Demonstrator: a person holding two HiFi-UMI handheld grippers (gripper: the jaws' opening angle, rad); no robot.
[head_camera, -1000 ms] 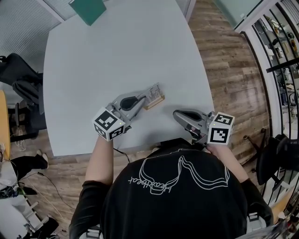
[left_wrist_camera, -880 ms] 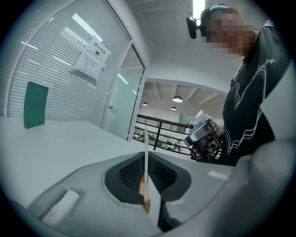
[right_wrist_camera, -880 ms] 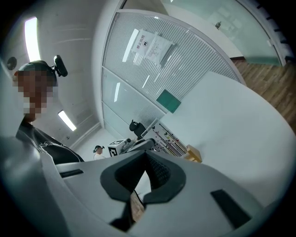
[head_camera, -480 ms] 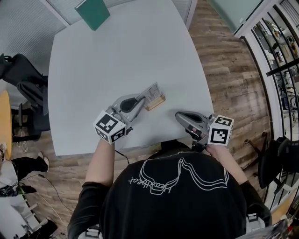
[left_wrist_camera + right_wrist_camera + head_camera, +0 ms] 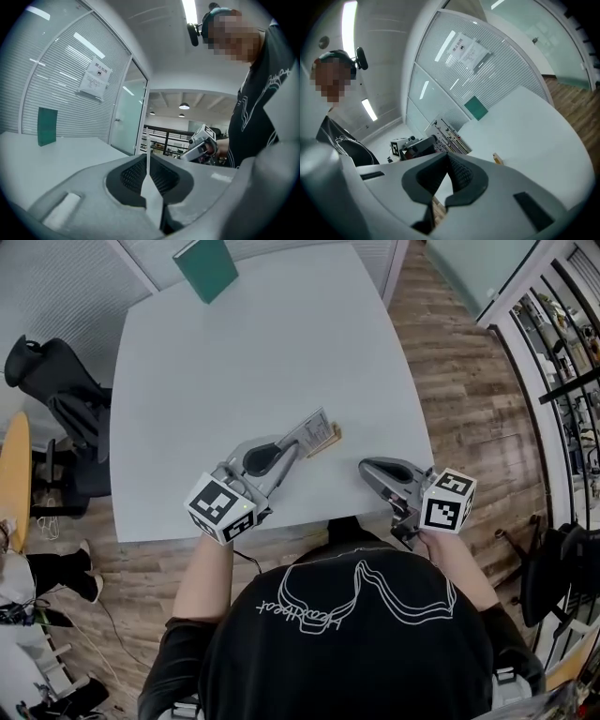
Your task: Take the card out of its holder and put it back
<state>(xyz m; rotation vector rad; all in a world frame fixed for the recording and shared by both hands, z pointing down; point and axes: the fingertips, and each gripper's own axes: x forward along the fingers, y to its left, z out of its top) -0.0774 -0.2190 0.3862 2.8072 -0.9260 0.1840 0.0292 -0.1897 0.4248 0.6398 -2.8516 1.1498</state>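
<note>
In the head view my left gripper point(image 5: 292, 448) is shut on a thin printed card point(image 5: 314, 428) near the front of the white table point(image 5: 234, 352). Edge-on, the card point(image 5: 147, 159) stands pinched between the pads in the left gripper view. A small wooden holder point(image 5: 330, 440) lies right beside the card's far end. The right gripper view shows the card point(image 5: 451, 137) raised and apart from the holder point(image 5: 497, 159). My right gripper point(image 5: 367, 468) hovers at the table's front right, shut, with nothing in it.
A green book point(image 5: 206, 268) lies at the table's far edge. Black office chairs point(image 5: 56, 399) stand to the left of the table. Wooden floor and shelving run along the right. The person's body is close to the front edge.
The left gripper keeps its hold on the card, and the holder now shows more to the card's right. The head view has shifted a little. The right gripper has barely moved.
</note>
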